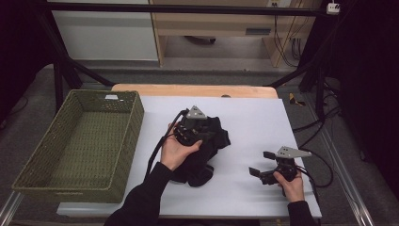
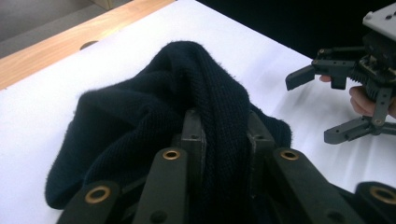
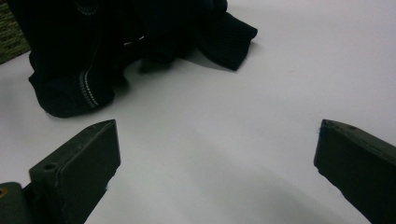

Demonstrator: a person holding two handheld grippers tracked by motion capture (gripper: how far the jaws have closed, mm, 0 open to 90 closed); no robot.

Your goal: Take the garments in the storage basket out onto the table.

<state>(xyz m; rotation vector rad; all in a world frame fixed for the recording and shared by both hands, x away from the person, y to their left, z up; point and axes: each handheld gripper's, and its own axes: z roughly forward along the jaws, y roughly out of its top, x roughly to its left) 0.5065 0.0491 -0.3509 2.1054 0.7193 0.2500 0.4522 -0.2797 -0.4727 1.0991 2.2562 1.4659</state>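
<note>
White tabletop [image 1: 249,122]: woven basket [image 1: 84,141] sits left of dark knit garment [image 1: 207,141].

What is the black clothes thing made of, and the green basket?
The black garment looks like soft knitted fabric, maybe wool: fine ribbed stitches and a fuzzy matte edge show. The green basket looks woven, wicker or plastic cord; its walls show a tight braided weave.

- Black knit garment [image 1: 207,141], ribbed weave, thin white stitched stripe near one edge [image 3: 88,91].
- Woven basket [image 1: 80,141], olive green all over.
- White sheet [image 1: 254,127] over a light wooden table [image 1: 188,89].
- Left gripper [image 2: 219,135]: black jaws, brass-coloured rivets, grey plate on top.
- Right gripper [image 1: 259,165]: black, dark grey-green jaw blocks, grey plate.
- Black sleeves [image 1: 141,202] on both forearms.
</note>
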